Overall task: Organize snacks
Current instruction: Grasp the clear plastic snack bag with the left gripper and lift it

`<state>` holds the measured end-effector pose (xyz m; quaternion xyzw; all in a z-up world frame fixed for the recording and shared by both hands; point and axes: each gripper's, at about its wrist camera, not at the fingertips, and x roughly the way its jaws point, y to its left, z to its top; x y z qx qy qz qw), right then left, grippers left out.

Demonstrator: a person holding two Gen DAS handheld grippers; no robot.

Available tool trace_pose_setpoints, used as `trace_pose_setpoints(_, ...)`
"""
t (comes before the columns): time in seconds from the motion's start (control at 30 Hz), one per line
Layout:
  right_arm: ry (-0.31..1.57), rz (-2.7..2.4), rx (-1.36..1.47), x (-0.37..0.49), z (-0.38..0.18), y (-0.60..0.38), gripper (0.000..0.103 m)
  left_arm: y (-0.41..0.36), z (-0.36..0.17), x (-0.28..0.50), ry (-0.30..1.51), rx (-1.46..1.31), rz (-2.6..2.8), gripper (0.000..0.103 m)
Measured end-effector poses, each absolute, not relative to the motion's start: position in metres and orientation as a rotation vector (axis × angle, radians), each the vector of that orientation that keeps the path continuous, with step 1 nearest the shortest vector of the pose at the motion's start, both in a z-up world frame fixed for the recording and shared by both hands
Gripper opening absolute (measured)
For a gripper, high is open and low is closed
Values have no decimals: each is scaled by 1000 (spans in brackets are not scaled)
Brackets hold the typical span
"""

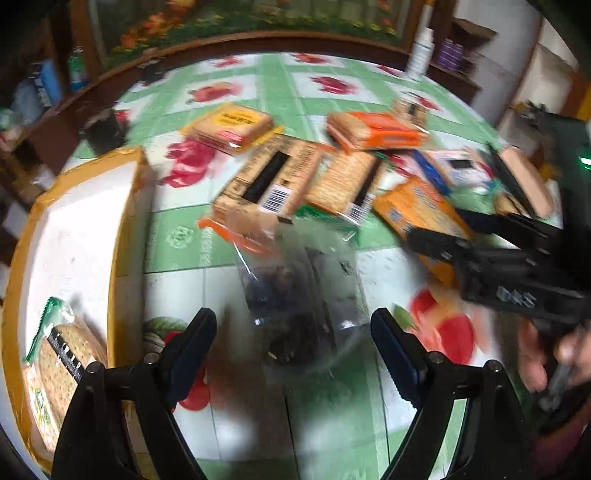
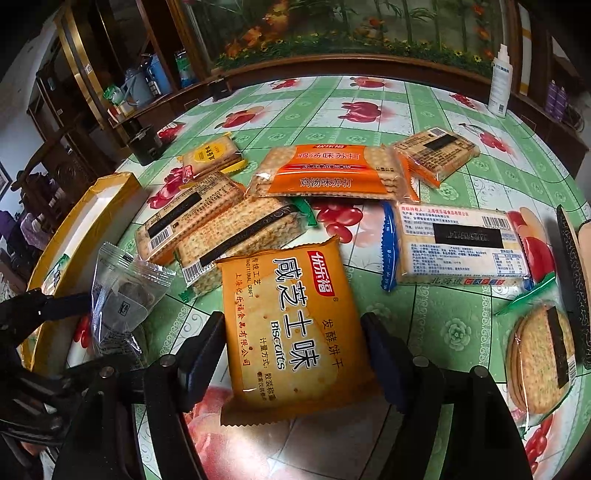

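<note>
The left gripper (image 1: 293, 339) tilts steeply down over a clear packet of dark snacks (image 1: 295, 295); its jaws stand spread on either side of the packet, and the blur hides whether the pads touch it. In the right wrist view the same packet (image 2: 122, 299) appears at the tips of the left gripper (image 2: 86, 304), just beside the yellow-rimmed box (image 2: 88, 206).

The right gripper (image 2: 293, 345) also points down, its jaws apart and flanking the orange biscuit packet (image 2: 291, 325), which lies flat on the table; no squeeze shows on the wrapper.

The surface is a round table under a green-checked fruit-print cloth (image 2: 443, 325), strewn with cracker packs. A dark wooden cabinet (image 2: 92, 74) and a flower-painted panel (image 2: 332, 29) stand behind it, with a white spray bottle (image 2: 500, 81) at the far edge.

Only the left wrist view shows the box interior (image 1: 74, 240), white-lined and holding one green-trimmed cracker pack (image 1: 59, 369), and a hand (image 1: 546, 354) on the right gripper's handle. Only the right wrist view gives the printed labels sharply.
</note>
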<state>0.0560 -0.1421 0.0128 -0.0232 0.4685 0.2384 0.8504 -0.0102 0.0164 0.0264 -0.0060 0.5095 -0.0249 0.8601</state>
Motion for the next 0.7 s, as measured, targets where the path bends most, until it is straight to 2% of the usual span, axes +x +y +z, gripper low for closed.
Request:
trace_pose_setpoints(0.03,984,499,-56,55,13,-141,77,15,25,-9,1059,-25,-45,69)
trace_pose_setpoints(0.07,982,497,-63,55,13,-140,77,15,23,-10,1047,-50,-45,62)
trace_pose_setpoints(0.17,974,489,-88,52,13,-137,77,11,22,-14,988,-58,-24,53)
trace_pose_setpoints(0.57,884,500,-97,44,26,-131,77,14,26,-24,775,-77,-30,49)
trace_pose_setpoints(0.7,873,516,-98,40,27,-126,77,14,28,-25,775,-72,-28,49)
